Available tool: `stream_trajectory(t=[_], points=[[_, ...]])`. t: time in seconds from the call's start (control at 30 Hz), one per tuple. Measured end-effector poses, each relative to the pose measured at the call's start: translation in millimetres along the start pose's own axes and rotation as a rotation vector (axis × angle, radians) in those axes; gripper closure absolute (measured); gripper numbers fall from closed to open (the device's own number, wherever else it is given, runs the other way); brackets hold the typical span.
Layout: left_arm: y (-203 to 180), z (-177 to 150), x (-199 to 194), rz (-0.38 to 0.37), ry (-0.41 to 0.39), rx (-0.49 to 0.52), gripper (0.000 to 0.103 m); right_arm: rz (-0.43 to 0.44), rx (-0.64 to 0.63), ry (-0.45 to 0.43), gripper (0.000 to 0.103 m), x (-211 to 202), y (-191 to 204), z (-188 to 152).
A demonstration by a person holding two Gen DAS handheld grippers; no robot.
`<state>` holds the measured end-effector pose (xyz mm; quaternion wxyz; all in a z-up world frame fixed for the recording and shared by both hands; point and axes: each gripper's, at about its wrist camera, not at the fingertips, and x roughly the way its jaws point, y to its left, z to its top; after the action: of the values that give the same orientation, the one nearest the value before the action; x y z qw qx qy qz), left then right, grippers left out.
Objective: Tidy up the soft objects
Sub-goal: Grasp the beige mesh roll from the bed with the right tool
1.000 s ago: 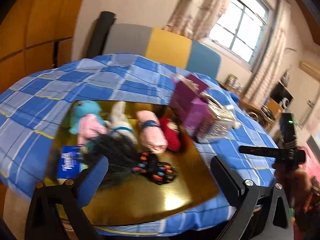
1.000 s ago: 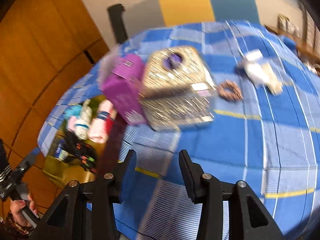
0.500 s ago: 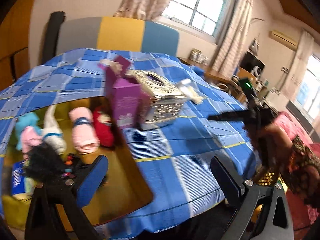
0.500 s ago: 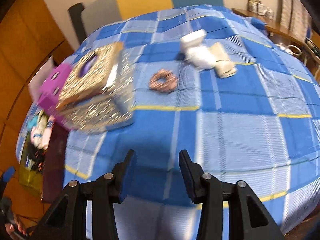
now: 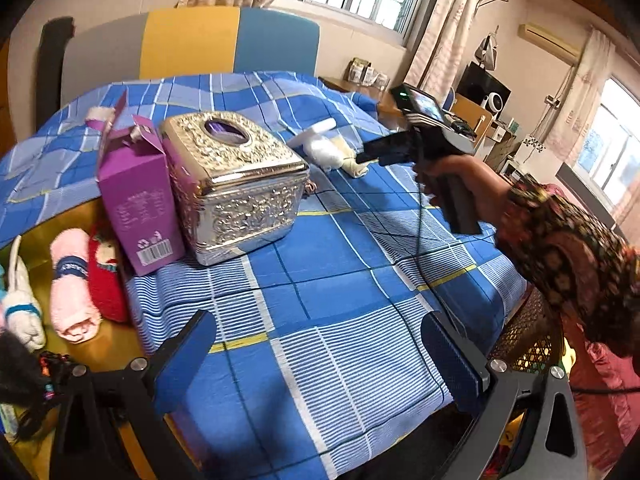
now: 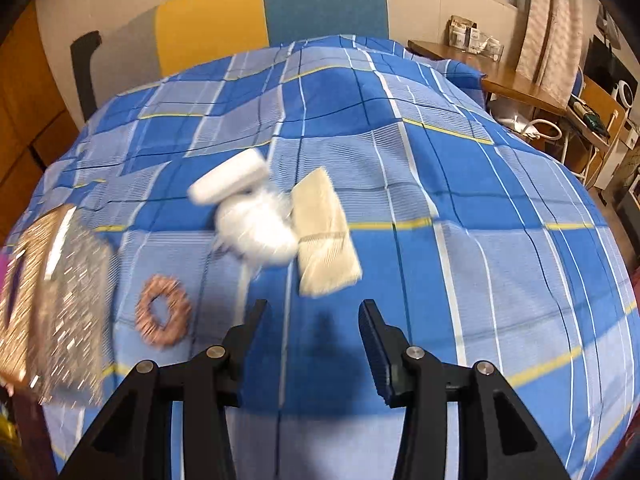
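As both views swing right from gold tray [image 5: 120, 354], right tongs [image 6: 312, 326] part slightly, empty, nearing cream cloth [image 6: 326, 236]; left tongs [image 5: 316, 354] spread, empty.

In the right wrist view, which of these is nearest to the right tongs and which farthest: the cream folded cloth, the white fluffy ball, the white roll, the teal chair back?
1. Cream folded cloth, just ahead of the right tongs, slightly right.
2. White fluffy ball, ahead and left, touching the cloth.
3. White roll, behind the ball, further left.
4. Teal chair back, beyond the bed's far edge.
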<state>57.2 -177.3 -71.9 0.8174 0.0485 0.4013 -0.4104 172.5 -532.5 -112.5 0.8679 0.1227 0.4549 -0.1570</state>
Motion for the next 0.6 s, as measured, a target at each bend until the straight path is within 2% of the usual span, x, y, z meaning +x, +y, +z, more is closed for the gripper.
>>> stream_trajectory(t=[0.1,0.27,0.37,0.4,0.6], points=[[2.5,2.1,10.7,0.003,0.026,-0.014,0.000,-0.021,-0.033,0.037,0.048,29.7,1.1,16.0],[7.9,4.5,21.6,0.017,0.047,-0.029,0.000,-0.057,-0.077,0.079,0.048,68.9,3.5,32.4],[7.9,8.0,28.7,0.005,0.057,-0.040,0.000,-0.036,-0.073,0.064,0.050,75.2,1.9,32.8],[7.4,9.4,30.8,0.001,0.058,-0.039,0.000,-0.032,-0.066,0.067,0.059,75.4,0.8,31.3],[-11.7,20.3,40.7,-0.040,0.062,0.006,0.000,-0.011,-0.070,0.105,0.060,57.3,-9.7,13.1]])
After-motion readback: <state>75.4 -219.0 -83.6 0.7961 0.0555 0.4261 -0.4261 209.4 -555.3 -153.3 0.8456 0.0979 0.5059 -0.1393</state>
